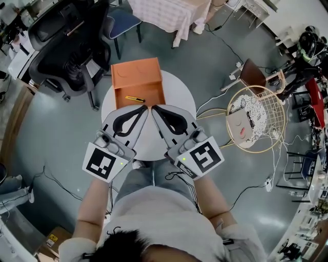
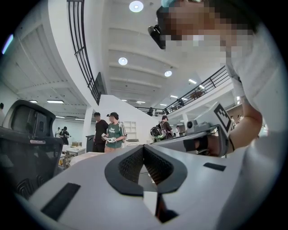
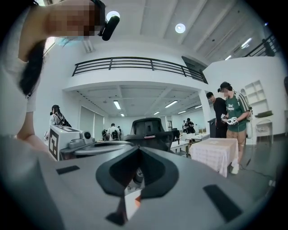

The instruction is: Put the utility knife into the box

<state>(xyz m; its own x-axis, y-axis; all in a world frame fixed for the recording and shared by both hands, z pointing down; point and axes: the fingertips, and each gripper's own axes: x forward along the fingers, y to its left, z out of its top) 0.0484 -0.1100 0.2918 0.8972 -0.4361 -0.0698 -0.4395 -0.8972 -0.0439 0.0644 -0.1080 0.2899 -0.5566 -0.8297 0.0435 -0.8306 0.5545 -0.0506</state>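
Note:
An orange box (image 1: pixel 137 74) stands open on the far part of the round white table (image 1: pixel 178 93). The yellow utility knife (image 1: pixel 135 99) lies inside it, near the front wall. My left gripper (image 1: pixel 145 107) and right gripper (image 1: pixel 153 107) rest side by side over the table, just short of the box, with their tips almost touching each other. Both are shut with nothing between the jaws. The left gripper view shows the left gripper (image 2: pixel 144 146) with jaws pressed together, aimed level across the room. The right gripper (image 3: pixel 137 148) looks the same in its own view. Box and knife are hidden in both gripper views.
A black office chair (image 1: pixel 66 48) stands behind the table at left. A wicker chair (image 1: pixel 256 120) with a white cushion is to the right. A blue chair (image 1: pixel 121 21) and a cloth-covered table (image 1: pixel 171 13) stand farther back. Cables (image 1: pixel 215 102) run over the floor. People (image 2: pixel 112 132) stand in the distance.

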